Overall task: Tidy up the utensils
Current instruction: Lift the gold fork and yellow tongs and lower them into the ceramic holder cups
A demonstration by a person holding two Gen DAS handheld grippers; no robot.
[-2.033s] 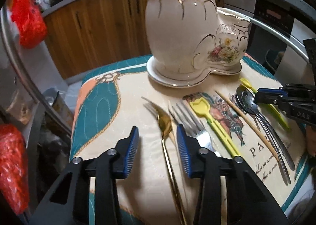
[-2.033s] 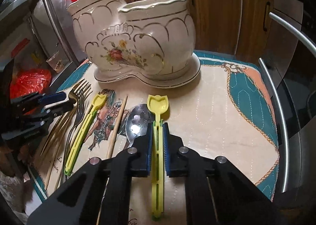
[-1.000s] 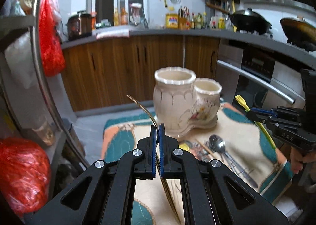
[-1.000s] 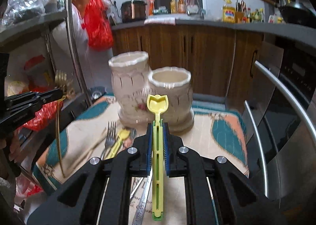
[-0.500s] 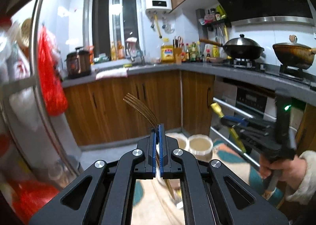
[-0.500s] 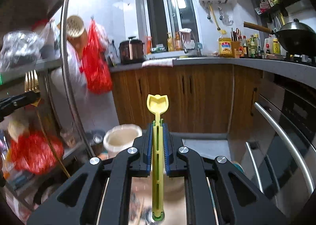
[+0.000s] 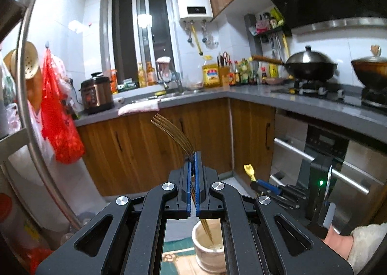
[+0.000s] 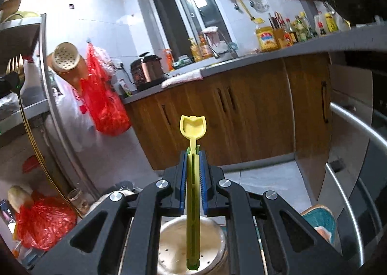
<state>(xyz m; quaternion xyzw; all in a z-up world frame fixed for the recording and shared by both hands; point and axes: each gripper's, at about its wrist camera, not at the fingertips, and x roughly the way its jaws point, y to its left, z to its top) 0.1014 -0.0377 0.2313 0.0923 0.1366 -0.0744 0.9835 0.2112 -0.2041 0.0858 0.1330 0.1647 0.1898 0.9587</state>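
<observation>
**Two utensils held above the holder**

The kitchen ran behind: wooden cabinets, grey counter. My left gripper [image 7: 192,173] was clamped on the gold fork [image 7: 173,131], tines up, handle end hanging into or just over the cream ceramic holder [image 7: 209,248]; I could not tell which. My right gripper [image 8: 193,176] pinched the yellow plastic spoon [image 8: 193,127] upright, its tail over a perforated holder cup [image 8: 169,246]. I judged either long handle could catch a rim and tip the holder, or slip sideways on release.
</observation>
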